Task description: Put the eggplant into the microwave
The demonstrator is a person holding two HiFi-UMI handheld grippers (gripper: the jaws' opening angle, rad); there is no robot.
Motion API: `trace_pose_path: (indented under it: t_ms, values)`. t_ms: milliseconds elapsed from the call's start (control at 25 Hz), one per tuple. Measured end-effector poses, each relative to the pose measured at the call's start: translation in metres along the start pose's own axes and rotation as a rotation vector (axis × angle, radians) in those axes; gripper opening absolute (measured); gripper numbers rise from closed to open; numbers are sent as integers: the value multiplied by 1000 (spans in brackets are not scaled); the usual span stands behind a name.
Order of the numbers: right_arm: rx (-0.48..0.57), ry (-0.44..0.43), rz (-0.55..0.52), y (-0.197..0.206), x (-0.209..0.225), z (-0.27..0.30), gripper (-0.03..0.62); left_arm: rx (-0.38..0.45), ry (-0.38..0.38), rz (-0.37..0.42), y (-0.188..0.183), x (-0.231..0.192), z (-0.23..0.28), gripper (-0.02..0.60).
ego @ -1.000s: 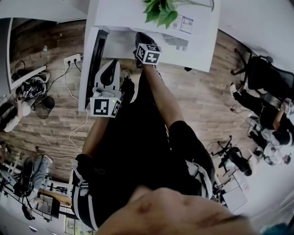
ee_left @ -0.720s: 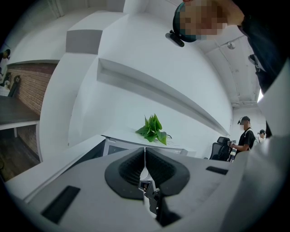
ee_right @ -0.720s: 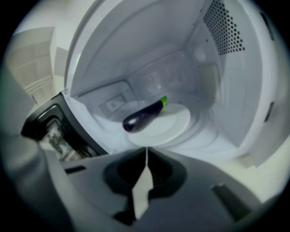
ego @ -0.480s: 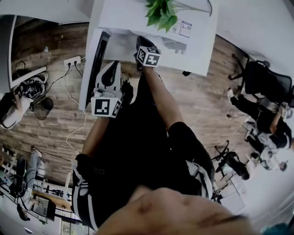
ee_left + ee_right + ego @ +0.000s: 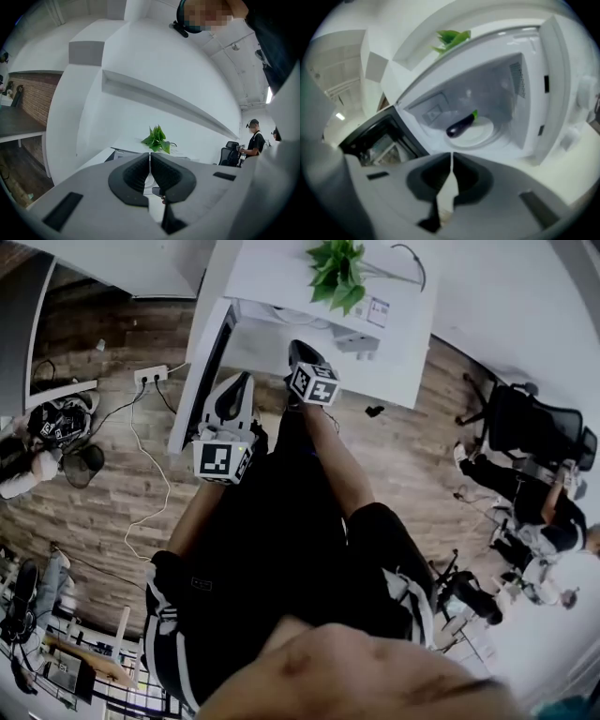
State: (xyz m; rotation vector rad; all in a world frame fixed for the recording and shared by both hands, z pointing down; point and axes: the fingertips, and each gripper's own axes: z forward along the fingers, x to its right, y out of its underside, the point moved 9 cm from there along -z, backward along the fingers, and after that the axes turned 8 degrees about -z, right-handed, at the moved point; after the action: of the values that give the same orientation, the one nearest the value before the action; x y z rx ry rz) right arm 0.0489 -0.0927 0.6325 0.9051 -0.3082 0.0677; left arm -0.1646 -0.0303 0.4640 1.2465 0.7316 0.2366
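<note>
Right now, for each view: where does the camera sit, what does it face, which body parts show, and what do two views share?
Head view: on the person's head, facing steeply down at the arms, left gripper, right gripper and floor.
Left gripper view: on the left gripper, facing along its shut jaws toward the plant.
Right gripper view: on the right gripper, facing past its shut jaws into the open microwave, eggplant on its plate.
Shared: both gripper views show the plant.

bright indoor light | fisheye-bent edges | right gripper view blurred
</note>
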Motion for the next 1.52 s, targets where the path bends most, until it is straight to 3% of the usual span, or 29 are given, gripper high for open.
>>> trace_pose_path:
  t_ms: [440, 1120, 1520]
  values:
    - [81, -38, -79, -18, -35, -83, 37, -1, -9, 33, -2, 9, -30, 43]
    - [206, -225, -222, -64, -51, -173, 38, 16, -76, 18, -12, 53, -10, 43]
    - [207, -297, -250, -67, -42, -182, 38, 20, -127, 48, -7, 62, -7, 43]
